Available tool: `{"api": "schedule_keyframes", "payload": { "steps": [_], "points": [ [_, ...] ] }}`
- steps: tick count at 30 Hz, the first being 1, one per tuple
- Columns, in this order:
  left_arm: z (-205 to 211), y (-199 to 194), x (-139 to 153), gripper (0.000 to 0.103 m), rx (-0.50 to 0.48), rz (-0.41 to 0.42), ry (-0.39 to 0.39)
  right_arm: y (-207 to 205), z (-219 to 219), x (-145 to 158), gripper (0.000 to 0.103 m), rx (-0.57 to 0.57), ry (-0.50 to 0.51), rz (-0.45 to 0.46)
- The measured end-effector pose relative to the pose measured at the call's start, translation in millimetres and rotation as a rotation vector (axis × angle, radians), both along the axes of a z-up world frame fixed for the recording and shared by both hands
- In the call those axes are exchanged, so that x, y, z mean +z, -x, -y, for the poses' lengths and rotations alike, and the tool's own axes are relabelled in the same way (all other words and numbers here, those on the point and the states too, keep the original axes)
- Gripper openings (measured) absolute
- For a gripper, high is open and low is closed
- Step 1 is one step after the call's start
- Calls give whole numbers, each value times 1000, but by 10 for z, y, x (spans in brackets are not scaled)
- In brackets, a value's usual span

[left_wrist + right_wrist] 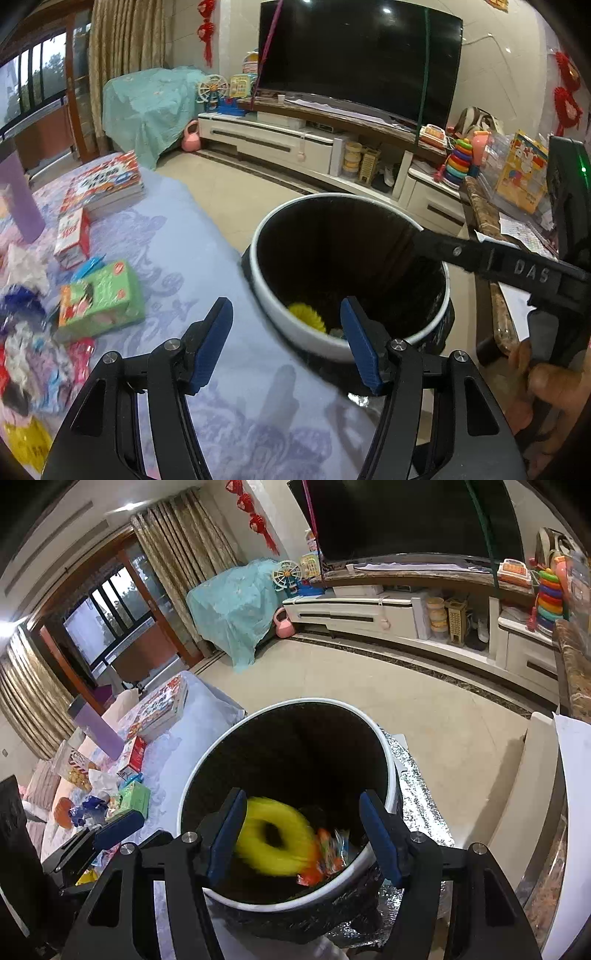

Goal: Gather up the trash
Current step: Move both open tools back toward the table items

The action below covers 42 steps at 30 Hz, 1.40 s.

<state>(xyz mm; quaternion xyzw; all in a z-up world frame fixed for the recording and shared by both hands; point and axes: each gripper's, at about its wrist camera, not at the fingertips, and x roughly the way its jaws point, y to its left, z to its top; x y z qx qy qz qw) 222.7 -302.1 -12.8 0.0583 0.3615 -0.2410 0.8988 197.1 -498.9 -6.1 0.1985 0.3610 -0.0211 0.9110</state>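
The round trash bin (384, 746), white-rimmed and black inside, stands beside the cloth-covered table (192, 258). Inside it lie a blurred yellow ring (258, 849) and orange snack wrappers (328, 853). My right gripper (303, 801) hovers open over the bin's mouth with nothing between its blue pads. My left gripper (287, 310) is open and empty too, at the table's edge by the bin rim (280, 321). The yellow ring (306, 317) shows past it. A heap of crumpled wrappers (26, 332), a green box (99, 299) and a red-white carton (72, 236) lie on the table.
A purple cup (22, 199) and a stack of books (107, 184) stand further back on the table. A marble-topped side table (491, 295) is right of the bin. Tiled floor, a white TV stand (280, 144) and a television (358, 59) lie beyond.
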Motion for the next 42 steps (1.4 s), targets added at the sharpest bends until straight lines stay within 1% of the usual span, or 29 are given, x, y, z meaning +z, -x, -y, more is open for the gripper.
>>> {"api": "schedule_keyframes", "payload": {
  "steps": [1,3,5,7,10,15,25,34,42],
  "points": [
    [-49,35,-11,63,8,-1,0,9,-2,12,67,-2,-3,4],
    [-149,111,-34,65,27,-1,0,73,-24,32,72,-6,-8,15],
    [-278,201,-64,66,49,-2,6,133,-63,51,84,-5,-17,27],
    [-414,287,-92,66,70,-4,13,205,-120,64,89,-6,-16,41],
    [-607,376,-119,67,105,-13,24,279,-211,71,92,-6,-17,51],
    [-964,525,-150,67,166,-15,51,405,-424,77,93,11,-16,70],
    [-1600,819,-247,67,275,-28,78,564,-1035,31,93,108,0,97],
    [-2101,1048,-283,67,361,-30,88,573,-1556,-154,93,198,-8,70],
    [-2514,1144,-354,67,437,-37,94,589,-1924,-273,93,259,0,63]
  ]
}}
